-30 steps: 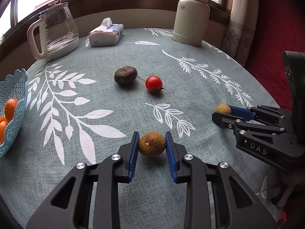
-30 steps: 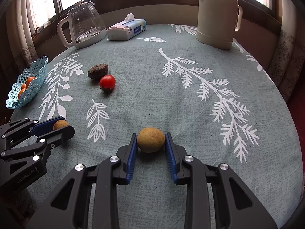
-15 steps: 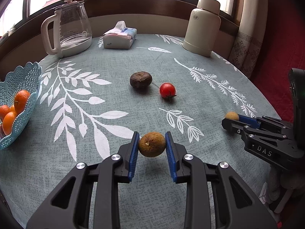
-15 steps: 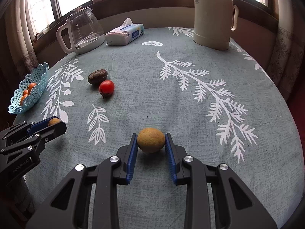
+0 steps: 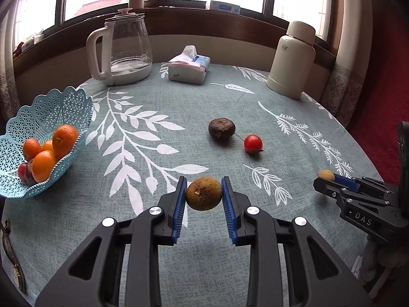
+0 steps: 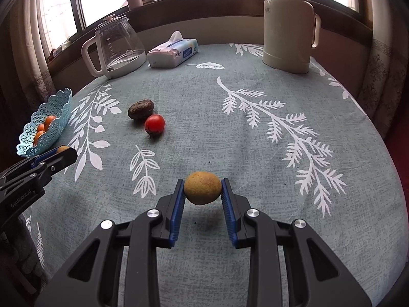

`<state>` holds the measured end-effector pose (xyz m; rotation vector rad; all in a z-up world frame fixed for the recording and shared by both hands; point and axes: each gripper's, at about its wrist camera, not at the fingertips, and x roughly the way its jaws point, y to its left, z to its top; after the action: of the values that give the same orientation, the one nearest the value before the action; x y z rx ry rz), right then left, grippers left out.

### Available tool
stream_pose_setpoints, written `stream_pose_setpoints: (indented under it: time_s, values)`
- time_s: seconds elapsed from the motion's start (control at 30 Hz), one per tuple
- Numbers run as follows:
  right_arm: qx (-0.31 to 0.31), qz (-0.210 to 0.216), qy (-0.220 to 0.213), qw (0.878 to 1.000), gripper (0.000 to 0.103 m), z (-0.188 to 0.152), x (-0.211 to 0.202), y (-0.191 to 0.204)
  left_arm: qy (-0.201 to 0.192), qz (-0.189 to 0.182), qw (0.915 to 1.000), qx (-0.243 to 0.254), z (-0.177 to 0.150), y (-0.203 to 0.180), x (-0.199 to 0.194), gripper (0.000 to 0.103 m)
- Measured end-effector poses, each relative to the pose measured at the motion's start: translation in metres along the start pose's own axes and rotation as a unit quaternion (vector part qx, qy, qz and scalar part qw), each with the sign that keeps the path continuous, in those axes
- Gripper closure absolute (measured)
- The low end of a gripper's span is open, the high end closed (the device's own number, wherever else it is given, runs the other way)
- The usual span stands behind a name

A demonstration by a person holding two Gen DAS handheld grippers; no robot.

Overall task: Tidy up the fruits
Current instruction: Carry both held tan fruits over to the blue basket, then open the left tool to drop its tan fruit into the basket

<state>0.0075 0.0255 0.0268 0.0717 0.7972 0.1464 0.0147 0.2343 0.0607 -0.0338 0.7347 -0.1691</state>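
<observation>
Clenched the left gripper (image 5: 203, 192) on a brownish fruit (image 5: 203, 193), blue fingers (image 5: 179, 204) pressing its two sides at the widest part. Held it clear of the counter (image 5: 158, 97), well short of the blue basket (image 5: 76, 107) out to the left with oranges (image 5: 43, 163) inside. Gripped a yellower fruit (image 6: 202, 188) the same way in the right gripper (image 6: 202, 186), and had it lifted too, going by the shadow thrown below.

Looked light and small in both cases, round with a dry, roughish rind. Judged firm enough for a moderate squeeze, yet likely to bruise or split if crushed. Could have rolled out forward if pinched off-centre, being so rounded. Best taken across the middle, as here, on opposite flanks.

Left a dark fruit (image 5: 221, 127) and a red tomato (image 5: 253, 143) lying near each other mid-counter, untouched. Reckoned the tomato the touchy one: thin-skinned, soft, slick, wanting a gentler close across its belly, away from the stalk. Called for a low release into the basket, not a drop onto the oranges.
</observation>
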Motion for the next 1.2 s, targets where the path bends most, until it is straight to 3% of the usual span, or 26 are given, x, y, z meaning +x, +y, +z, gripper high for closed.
stream_pose_setpoints:
  time_s: [0.53, 0.8, 1.2]
  values:
    - [-0.001, 0.012, -0.013, 1.000, 0.074, 0.003, -0.005, 0.014, -0.074, 0.092, 0.9920, -0.045, 0.016, 0.058, -0.039, 0.075]
    - [-0.006, 0.018, -0.015, 1.000, 0.074, 0.004, -0.006, 0.023, -0.103, 0.154, 0.9795, -0.078, 0.018, 0.097, -0.056, 0.075]
    - [-0.014, 0.024, -0.016, 0.999, 0.074, 0.006, -0.005, 0.038, -0.120, 0.217, 0.9620, -0.113, 0.010, 0.147, -0.063, 0.075]
